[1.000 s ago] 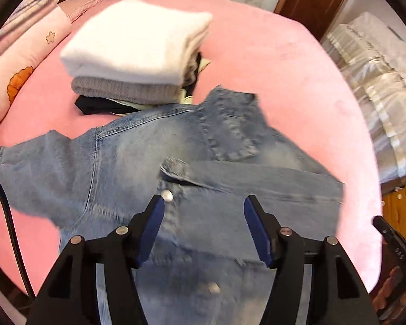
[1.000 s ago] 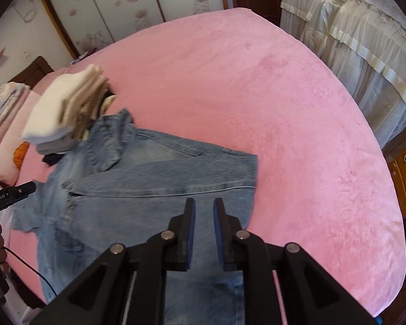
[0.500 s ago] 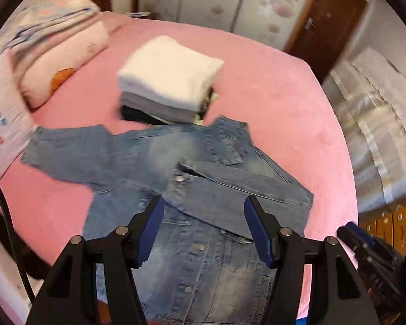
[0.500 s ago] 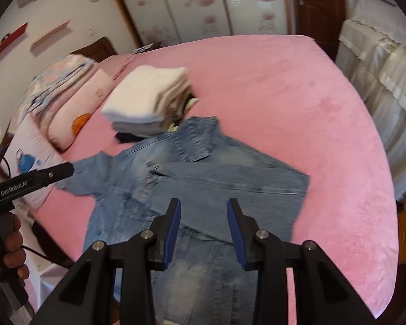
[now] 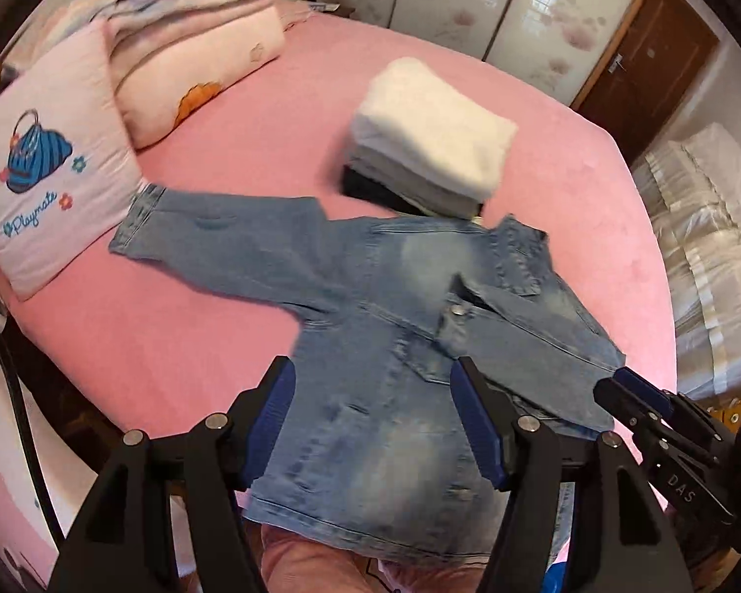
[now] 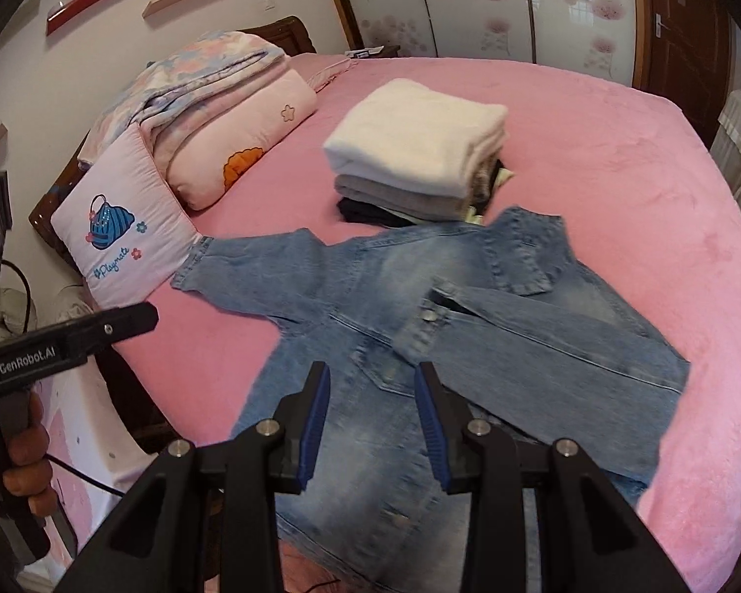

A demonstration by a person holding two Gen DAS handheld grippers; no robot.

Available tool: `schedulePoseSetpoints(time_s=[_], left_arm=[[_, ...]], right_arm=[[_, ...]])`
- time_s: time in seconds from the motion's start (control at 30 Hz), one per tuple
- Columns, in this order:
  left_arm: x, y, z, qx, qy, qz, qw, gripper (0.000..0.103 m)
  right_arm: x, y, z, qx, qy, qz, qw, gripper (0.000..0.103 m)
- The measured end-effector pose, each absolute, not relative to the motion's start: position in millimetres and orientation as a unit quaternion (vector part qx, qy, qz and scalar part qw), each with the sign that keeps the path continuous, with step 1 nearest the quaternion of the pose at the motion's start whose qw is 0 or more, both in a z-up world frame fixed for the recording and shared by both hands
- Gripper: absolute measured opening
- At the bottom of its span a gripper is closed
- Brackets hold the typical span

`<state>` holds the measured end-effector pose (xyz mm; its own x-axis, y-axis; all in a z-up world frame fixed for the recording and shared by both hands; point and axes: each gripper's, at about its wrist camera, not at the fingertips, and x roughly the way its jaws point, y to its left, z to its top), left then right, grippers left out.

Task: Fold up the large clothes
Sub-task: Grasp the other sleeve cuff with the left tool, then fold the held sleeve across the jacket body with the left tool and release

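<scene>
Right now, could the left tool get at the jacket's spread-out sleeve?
Probably yes: the left tool is open above the denim jacket, and the spread sleeve lies uncovered on the pink bed, nothing between.

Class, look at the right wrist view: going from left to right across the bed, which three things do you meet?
Pale pink square cushion with a blue bag picture → outstretched sleeve of the blue denim jacket → stack of folded clothes with a white fluffy piece on top.
</scene>
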<state>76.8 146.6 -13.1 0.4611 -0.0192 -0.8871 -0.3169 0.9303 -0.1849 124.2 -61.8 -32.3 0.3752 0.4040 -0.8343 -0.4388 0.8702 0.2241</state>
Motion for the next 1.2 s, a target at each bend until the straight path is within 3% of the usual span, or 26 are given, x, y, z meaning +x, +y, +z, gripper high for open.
schedulePoseSetpoints(time_s=[0.17, 0.57, 0.9, 0.93, 0.97, 1.07, 1.1, 1.2], left_arm=[[83, 236, -33, -0.173, 0.508, 0.094, 0.838, 0.075], [103, 450, -192, -0.352, 0.506, 0.147, 0.774, 0.074], [133, 527, -304, -0.484, 0.46, 0.162, 0.727, 0.068], [137, 528, -307, -0.485, 0.46, 0.161, 0.726, 0.066], [144, 527, -313, -0.485, 0.462, 0.158, 0.725, 0.058], [157, 524, -328, -0.486, 0.473, 0.152, 0.719, 0.023], [160, 522, -329, -0.484, 0.475, 0.153, 0.719, 0.015], [168, 515, -329, -0.457, 0.482, 0.154, 0.732, 0.005]], right_arm=[[135, 26, -61, -0.032, 0.51, 0.258, 0.82, 0.036], [181, 192, -159, -0.053, 0.517, 0.271, 0.81, 0.036], [207, 227, -231, -0.055, 0.544, 0.256, 0.797, 0.036], [209, 226, -236, -0.052, 0.548, 0.251, 0.796, 0.036], [212, 225, -241, -0.05, 0.551, 0.247, 0.796, 0.036], [220, 218, -250, -0.048, 0.554, 0.23, 0.799, 0.036], [222, 216, -252, -0.047, 0.554, 0.223, 0.801, 0.036], [232, 205, -255, -0.044, 0.554, 0.202, 0.806, 0.036]])
